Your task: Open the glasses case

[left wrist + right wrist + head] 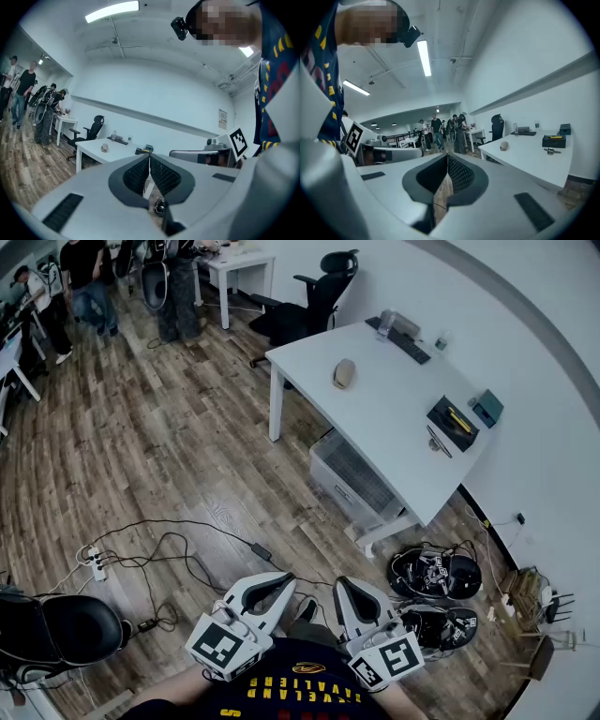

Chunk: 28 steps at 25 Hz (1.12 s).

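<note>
Floorboards (169,427) fill the left side, with a power strip (94,562) lying on them. Close to the person's body the left gripper (284,581) points level; its fingers (136,176) are fully together and nothing is between them. Just beside it the right gripper (343,587) is the same: fingers (461,176) pressed together, empty, tipped slightly down. The white desk (394,423) stands well apart, further right. On it lies what I judge to be the glasses case (344,373), a small beige oval thing, too small to be sure. Such a case is probably light, stiff and smooth, so it can slide; one gripper should pin the lower shell while the other lifts the lid at the seam opposite the hinge.
</note>
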Tool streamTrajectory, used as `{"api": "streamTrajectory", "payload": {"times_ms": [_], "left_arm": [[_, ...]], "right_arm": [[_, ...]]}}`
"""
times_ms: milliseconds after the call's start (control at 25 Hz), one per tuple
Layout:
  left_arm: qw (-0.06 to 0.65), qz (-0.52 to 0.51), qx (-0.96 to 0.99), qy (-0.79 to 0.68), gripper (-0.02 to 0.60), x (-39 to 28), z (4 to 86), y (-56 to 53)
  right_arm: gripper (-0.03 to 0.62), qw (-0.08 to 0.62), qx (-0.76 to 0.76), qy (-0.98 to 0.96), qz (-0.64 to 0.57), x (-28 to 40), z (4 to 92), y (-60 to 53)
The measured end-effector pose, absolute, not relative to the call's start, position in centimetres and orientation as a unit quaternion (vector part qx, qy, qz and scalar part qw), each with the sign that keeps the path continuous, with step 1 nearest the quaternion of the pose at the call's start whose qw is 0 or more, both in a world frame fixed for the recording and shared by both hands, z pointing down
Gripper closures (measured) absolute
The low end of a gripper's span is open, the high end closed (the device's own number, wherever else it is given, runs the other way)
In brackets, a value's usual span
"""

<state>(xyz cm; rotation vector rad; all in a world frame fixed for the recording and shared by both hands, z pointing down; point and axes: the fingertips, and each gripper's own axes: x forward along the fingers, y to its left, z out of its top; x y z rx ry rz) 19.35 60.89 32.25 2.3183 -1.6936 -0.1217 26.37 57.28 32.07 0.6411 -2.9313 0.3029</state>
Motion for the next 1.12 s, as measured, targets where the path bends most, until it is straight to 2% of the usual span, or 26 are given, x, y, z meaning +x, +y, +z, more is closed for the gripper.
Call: {"api": "streamTrajectory", "payload": {"times_ms": [560, 1120], "left_arm": [[0.129, -0.035, 0.794, -0.593, 0.568, 21.7, 31.9, 57.5], [0.137, -0.005, 0.785, -0.605, 0.568, 27.8, 32.1, 51.4]], "right_arm": [[0.576, 0.054, 0.202, -0.972, 0.109, 28.8, 31.9, 53.6], [0.576, 0.027, 0.201, -0.969, 0.142, 34.6, 31.9, 46.4]]}}
